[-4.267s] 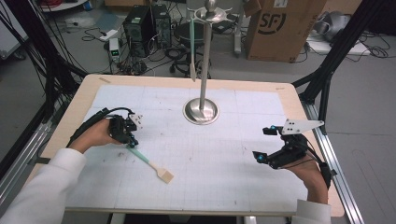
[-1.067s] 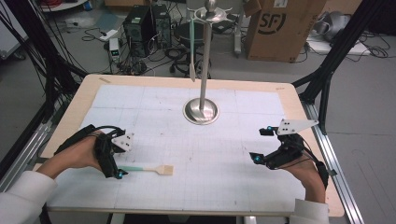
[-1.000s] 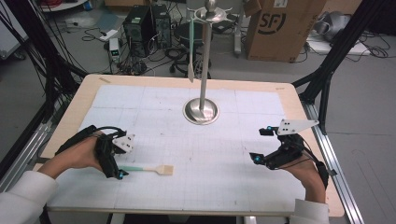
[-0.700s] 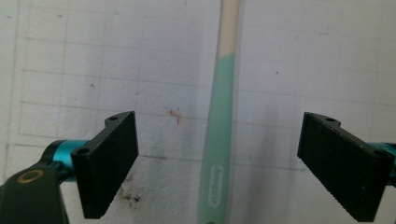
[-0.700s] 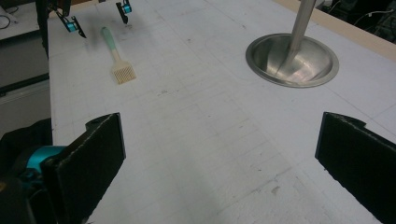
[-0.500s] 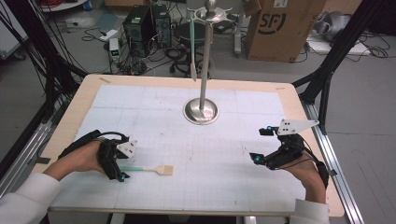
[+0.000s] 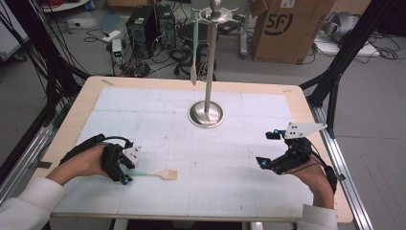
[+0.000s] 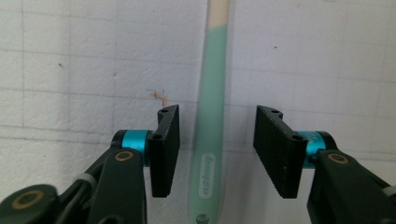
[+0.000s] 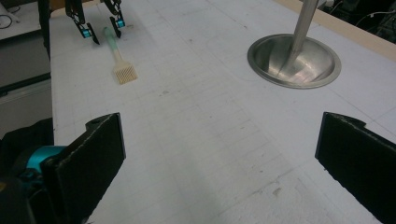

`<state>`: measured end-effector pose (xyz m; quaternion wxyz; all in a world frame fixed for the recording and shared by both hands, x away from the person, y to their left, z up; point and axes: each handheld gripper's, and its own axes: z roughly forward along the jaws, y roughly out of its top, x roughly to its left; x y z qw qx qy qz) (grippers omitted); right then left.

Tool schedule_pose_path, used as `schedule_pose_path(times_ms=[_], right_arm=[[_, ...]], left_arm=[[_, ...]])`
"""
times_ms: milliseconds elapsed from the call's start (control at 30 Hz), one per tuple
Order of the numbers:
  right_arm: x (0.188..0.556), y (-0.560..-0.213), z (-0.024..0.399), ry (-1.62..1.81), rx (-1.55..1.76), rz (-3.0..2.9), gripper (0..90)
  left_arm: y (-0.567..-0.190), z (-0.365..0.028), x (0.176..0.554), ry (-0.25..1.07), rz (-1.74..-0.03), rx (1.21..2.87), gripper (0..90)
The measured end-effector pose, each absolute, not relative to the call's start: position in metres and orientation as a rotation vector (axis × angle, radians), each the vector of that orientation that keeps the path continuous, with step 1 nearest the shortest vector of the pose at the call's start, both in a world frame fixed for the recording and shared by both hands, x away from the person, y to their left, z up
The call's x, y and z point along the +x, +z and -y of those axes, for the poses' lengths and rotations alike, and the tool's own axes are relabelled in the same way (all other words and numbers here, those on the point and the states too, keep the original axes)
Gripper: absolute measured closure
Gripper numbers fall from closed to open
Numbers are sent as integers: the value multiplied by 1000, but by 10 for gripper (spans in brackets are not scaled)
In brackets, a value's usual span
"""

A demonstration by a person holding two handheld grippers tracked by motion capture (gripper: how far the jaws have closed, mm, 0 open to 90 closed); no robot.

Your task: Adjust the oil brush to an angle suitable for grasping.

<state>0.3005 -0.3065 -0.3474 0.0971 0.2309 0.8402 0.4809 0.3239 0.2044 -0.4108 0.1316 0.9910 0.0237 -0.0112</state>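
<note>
Each gripper is black: the left gripper has two flat rectangular pads with ribbed inner faces, each fixed by small screws to a turquoise collar, behind which black link arms carry brass-coloured pivot pins. The right gripper bears a pale grey three-cornered plate with dark dots toward 1 o'clock, turquoise spots at its tips and a black cable; a smaller pale plate and looping black cable sit on the left one. The person wears white sleeves.

Two spatulas, one stand, two hand-held grippers
</note>
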Motion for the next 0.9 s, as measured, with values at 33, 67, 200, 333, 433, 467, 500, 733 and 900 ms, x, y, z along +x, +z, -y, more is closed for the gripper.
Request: schedule_pose_path(times_ms=[33,67,200,333,433,467,500,733,900], right_arm=[[300,-347,306,1424,683,-2488,2],[300,-347,306,1426,683,-2487,2],[301,-348,306,1425,682,-2491,2],[300,-347,306,1428,684,-2492,2],[300,-347,306,1430,679,-2494,1],[300,-348,306,1426,677,-2499,1],[300,-348,305,1429,684,-2497,2],[300,-347,305,1428,677,-2499,2],[300,-347,305,1436,677,-2493,2]], left_arm=[[-411,-205,324,-31,-77,2873,553],[-411,-205,325,-32,-73,2875,579],[-410,-205,325,-15,-68,2884,654],[-410,-203,322,-7,-54,2901,710],[-409,-200,321,-7,-45,2922,741],[-409,-199,320,-6,-47,2929,751],[-409,-198,320,-3,-44,2940,760],[-409,-194,318,17,-18,2961,774],[-408,-195,319,9,-20,2955,778]])
